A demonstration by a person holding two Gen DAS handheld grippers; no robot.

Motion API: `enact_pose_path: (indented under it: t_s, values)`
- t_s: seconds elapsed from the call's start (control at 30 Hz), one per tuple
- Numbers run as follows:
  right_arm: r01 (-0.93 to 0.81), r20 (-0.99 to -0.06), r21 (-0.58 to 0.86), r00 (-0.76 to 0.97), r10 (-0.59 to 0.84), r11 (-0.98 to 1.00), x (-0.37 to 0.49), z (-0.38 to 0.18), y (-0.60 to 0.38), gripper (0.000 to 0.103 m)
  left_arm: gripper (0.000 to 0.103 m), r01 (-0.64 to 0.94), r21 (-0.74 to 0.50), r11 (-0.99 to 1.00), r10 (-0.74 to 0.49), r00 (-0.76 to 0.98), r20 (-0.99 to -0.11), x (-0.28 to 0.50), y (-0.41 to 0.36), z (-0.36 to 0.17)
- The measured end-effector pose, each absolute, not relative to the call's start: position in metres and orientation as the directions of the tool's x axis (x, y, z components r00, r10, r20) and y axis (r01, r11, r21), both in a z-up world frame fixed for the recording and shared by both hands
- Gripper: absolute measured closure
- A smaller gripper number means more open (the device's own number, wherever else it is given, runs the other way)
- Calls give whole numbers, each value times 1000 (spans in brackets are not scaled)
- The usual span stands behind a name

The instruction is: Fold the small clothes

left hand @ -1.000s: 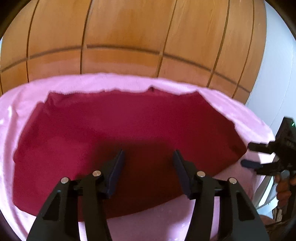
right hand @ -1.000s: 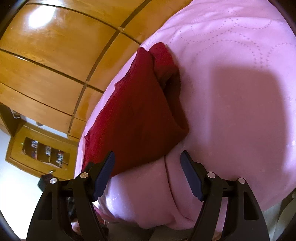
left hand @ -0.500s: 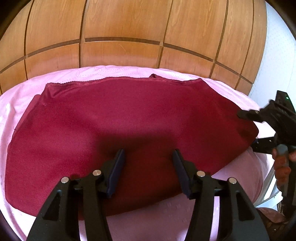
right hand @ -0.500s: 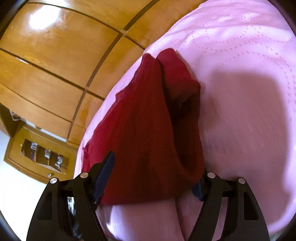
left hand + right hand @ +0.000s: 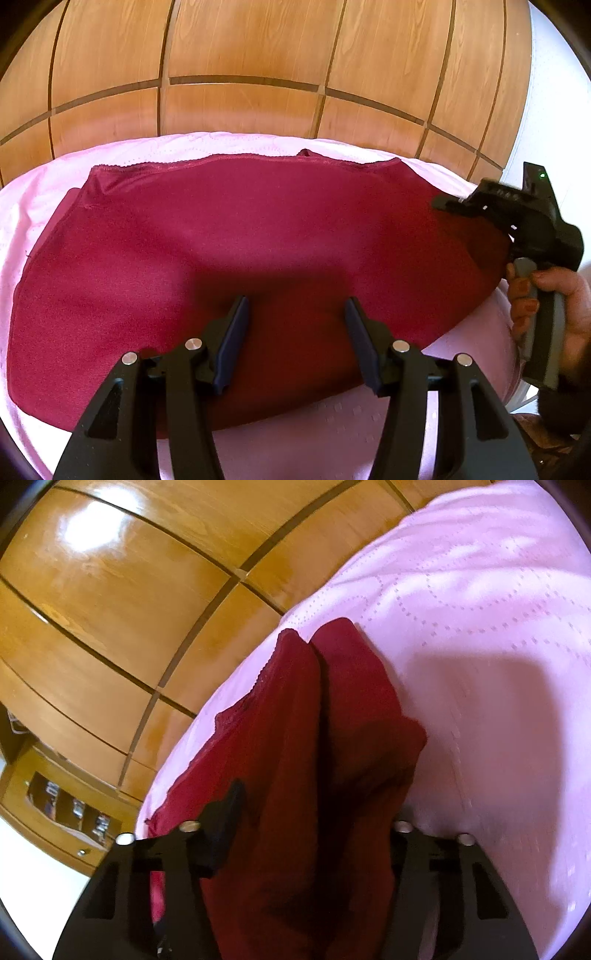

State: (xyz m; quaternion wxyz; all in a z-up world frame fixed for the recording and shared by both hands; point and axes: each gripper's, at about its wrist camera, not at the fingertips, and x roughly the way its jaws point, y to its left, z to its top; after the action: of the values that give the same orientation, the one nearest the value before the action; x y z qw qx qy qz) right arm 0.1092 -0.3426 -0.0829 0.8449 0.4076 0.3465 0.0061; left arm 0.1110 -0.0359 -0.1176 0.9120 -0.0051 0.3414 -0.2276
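Observation:
A dark red garment (image 5: 236, 251) lies spread flat on the pink bed cover (image 5: 332, 435). My left gripper (image 5: 295, 314) hangs open just above the garment's near part, with nothing pinched between its fingers. In that view my right gripper (image 5: 476, 218), held by a hand (image 5: 565, 295), sits at the garment's right end. In the right wrist view the garment's end (image 5: 354, 709) bunches up between the jaws of the right gripper (image 5: 314, 808), which are closing. Cloth drapes over and hides the right finger. I see a gap beside the left finger (image 5: 229, 808).
A wooden panelled wall (image 5: 258, 66) rises behind the bed. A low wooden cabinet (image 5: 66, 812) stands at the left of the right wrist view. The pink cover (image 5: 480, 664) stretches on bare to the right of the garment. A white wall (image 5: 546, 118) is at far right.
My right gripper has moved in over the garment's right end, which now bunches between narrower jaws. The left gripper has kept its place and opening.

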Motion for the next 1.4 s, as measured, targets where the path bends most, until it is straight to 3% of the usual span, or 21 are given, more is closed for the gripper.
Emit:
enact_pose_path:
  t_s: [0.07, 0.13, 0.2, 0.43, 0.7, 0.8, 0.93, 1.4]
  values:
    - [275, -574, 704, 764, 296, 655, 111, -87, -346, 69, 46, 413, -174, 894, -426, 663, -616, 110, -35, -116]
    - [267, -547, 739, 774, 320, 618, 108, -90, -353, 76, 23, 436, -213, 874, -468, 644, -604, 108, -33, -112]
    - [259, -530, 759, 779, 336, 597, 106, -89, -357, 79, 14, 446, -235, 863, -491, 639, -592, 106, -31, -106]
    - [239, -483, 804, 796, 365, 544, 103, -73, -357, 84, 6, 357, -228, 906, -421, 712, -562, 113, 3, -85]
    - [169, -463, 787, 798, 386, 594, 112, -24, -332, 84, 3, 142, -216, 966, -244, 777, -580, 136, 86, -77]
    - [139, -457, 774, 798, 394, 618, 116, -5, -318, 84, 3, 53, -269, 962, -207, 785, -584, 139, 120, -78]
    - [88, -431, 775, 797, 423, 625, 124, 16, -298, 84, 3, -12, -333, 943, -208, 758, -618, 146, 142, -85]
    - [-67, -406, 759, 728, 552, 647, 163, 52, -207, 84, 3, -79, -322, 943, -177, 702, -690, 151, 141, -104]
